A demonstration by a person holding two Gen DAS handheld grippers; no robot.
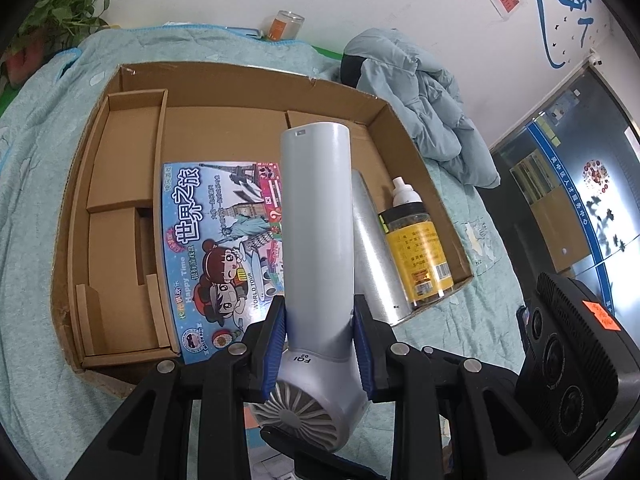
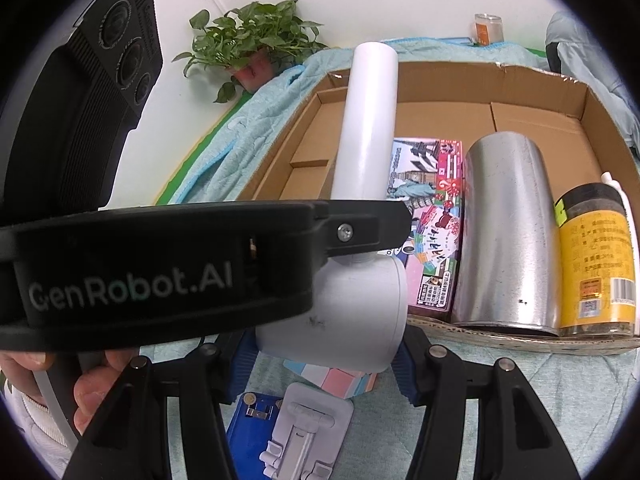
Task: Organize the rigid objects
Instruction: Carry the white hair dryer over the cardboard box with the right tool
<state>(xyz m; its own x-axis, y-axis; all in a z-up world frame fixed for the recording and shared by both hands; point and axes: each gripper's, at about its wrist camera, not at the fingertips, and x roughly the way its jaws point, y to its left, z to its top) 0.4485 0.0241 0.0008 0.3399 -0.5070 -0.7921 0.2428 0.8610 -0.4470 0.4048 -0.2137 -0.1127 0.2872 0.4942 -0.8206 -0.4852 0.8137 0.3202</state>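
My left gripper is shut on a grey handheld fan, clamping its handle just above the round fan head. I hold it above the near edge of an open cardboard box. The fan also shows in the right wrist view, with the left gripper across it. My right gripper sits just below the fan head, its blue pads either side of it; whether they touch is unclear. In the box lie a colourful game box, a metal can and a yellow-labelled bottle.
The box rests on a light blue blanket. A blue jacket lies at the far right, a candle jar and a plant by the wall. A white phone stand, a blue item and pastel blocks lie below my right gripper.
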